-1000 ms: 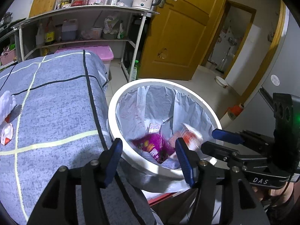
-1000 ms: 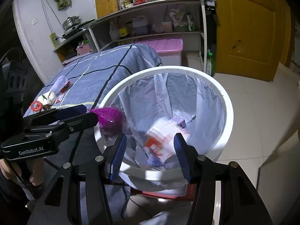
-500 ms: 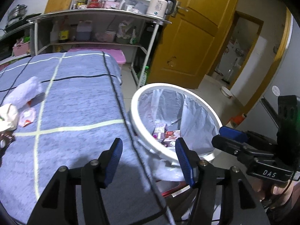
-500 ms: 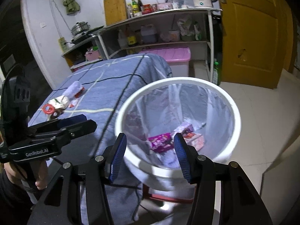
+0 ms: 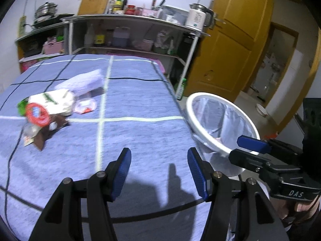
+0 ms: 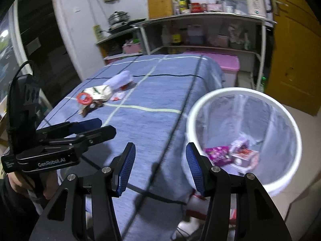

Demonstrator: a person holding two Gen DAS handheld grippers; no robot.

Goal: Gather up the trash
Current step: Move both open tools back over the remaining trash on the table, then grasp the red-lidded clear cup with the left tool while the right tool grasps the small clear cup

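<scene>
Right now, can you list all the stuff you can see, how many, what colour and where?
tablecloth: one, blue with pale and dark lines, over the table.
trash pile: one heap, white, red, brown and green wrappers, far left side of the cloth.
bin: one, white rim, clear liner, on the floor beside the table.
wrappers in the bin: a few, purple, white and red, at the bottom.
shelf: one, pale, against the wall, crowded with bottles.
kettle: one, white, on the shelf top.
door: one, yellow-brown, right of the shelf.
left gripper: black with blue jaws, open, empty.
right gripper: the same, open, empty.
</scene>
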